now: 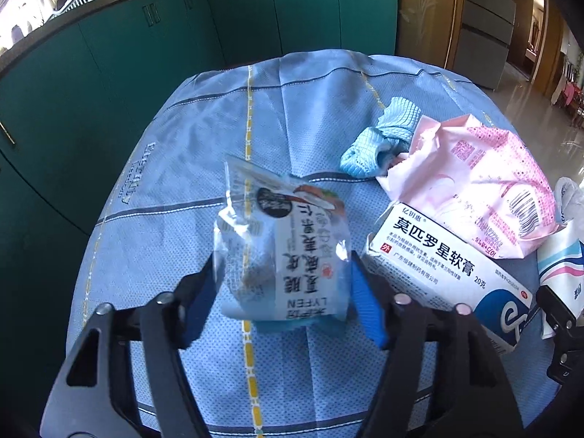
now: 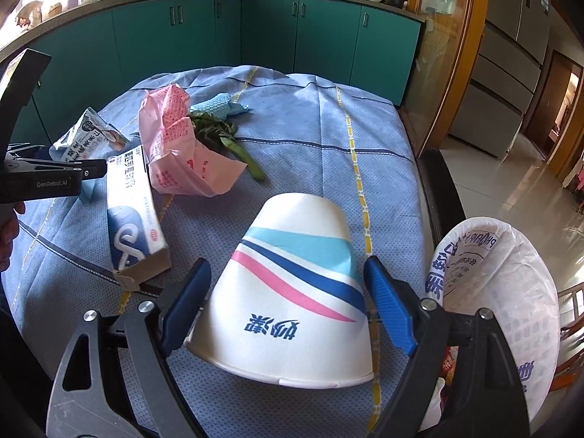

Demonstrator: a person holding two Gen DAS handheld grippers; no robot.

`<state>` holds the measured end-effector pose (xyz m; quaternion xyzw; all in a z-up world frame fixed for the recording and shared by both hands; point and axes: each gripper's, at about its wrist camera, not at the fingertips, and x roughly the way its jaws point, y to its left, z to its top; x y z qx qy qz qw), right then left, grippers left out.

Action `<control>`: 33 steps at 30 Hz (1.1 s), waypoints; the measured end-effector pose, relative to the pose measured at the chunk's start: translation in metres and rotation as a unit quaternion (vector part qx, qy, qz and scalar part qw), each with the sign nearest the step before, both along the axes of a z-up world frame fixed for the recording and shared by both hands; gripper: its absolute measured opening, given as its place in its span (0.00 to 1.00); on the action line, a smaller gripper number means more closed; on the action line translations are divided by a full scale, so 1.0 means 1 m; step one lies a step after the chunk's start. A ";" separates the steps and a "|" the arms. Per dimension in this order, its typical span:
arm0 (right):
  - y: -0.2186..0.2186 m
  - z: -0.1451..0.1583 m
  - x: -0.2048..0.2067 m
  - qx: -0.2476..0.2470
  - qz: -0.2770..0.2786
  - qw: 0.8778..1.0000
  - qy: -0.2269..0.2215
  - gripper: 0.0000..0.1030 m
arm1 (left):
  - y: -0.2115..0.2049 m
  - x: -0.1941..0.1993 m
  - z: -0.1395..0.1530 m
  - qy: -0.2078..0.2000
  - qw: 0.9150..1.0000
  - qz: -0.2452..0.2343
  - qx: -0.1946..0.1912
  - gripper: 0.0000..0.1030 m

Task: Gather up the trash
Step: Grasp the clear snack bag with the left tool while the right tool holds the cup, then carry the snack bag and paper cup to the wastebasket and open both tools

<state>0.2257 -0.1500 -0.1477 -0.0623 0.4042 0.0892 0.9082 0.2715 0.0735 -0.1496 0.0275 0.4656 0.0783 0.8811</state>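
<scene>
My left gripper (image 1: 283, 281) has its blue pads on both sides of a clear-and-white snack wrapper (image 1: 281, 252) and is shut on it, just above the blue tablecloth (image 1: 204, 138). The wrapper also shows in the right wrist view (image 2: 89, 142). My right gripper (image 2: 288, 303) is open, its pads on either side of a white paper cup (image 2: 292, 292) with blue and pink stripes lying on its side; a gap shows on the right. A white ointment box (image 1: 445, 270), a pink wrapper (image 1: 474, 186) and a blue cloth (image 1: 383, 142) lie close by.
A green vegetable stalk (image 2: 233, 142) lies behind the pink wrapper (image 2: 179, 146). A white bag-lined bin (image 2: 500, 310) stands at the table's right edge. Teal cabinets (image 2: 255, 33) run behind the table. The ointment box (image 2: 135, 219) lies left of the cup.
</scene>
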 end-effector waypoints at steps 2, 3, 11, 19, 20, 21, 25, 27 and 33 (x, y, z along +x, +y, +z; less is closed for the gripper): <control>0.000 0.000 0.000 0.000 0.000 1.000 0.000 0.81 | 0.002 -0.001 0.001 -0.004 1.000 -0.001 -0.006 0.60; 0.000 0.000 0.000 0.001 0.000 1.000 -0.001 0.81 | 0.002 -0.002 0.003 -0.009 1.000 -0.002 -0.009 0.59; 0.001 -0.001 0.000 0.007 0.000 1.000 -0.003 0.81 | 0.005 -0.018 0.028 -0.074 0.996 -0.005 -0.046 0.58; 0.004 -0.001 0.000 0.014 0.009 1.000 -0.002 0.75 | -0.002 -0.032 0.052 -0.142 0.988 -0.020 -0.051 0.58; 0.003 0.000 0.000 0.017 0.009 1.000 -0.003 0.75 | -0.003 -0.033 0.054 -0.148 0.987 -0.023 -0.051 0.58; 0.003 0.001 -0.001 0.019 0.009 1.000 -0.006 0.75 | -0.005 -0.035 0.056 -0.155 0.986 -0.027 -0.051 0.58; -0.004 0.008 -0.003 0.031 0.002 0.999 -0.015 0.75 | -0.012 -0.039 0.064 -0.169 0.983 -0.040 -0.057 0.58; -0.010 0.013 -0.005 0.038 -0.005 0.999 -0.025 0.75 | -0.018 -0.041 0.067 -0.175 0.982 -0.048 -0.061 0.59; -0.038 0.031 -0.015 0.047 -0.037 0.997 -0.059 0.75 | -0.048 -0.046 0.074 -0.189 0.976 -0.079 -0.077 0.59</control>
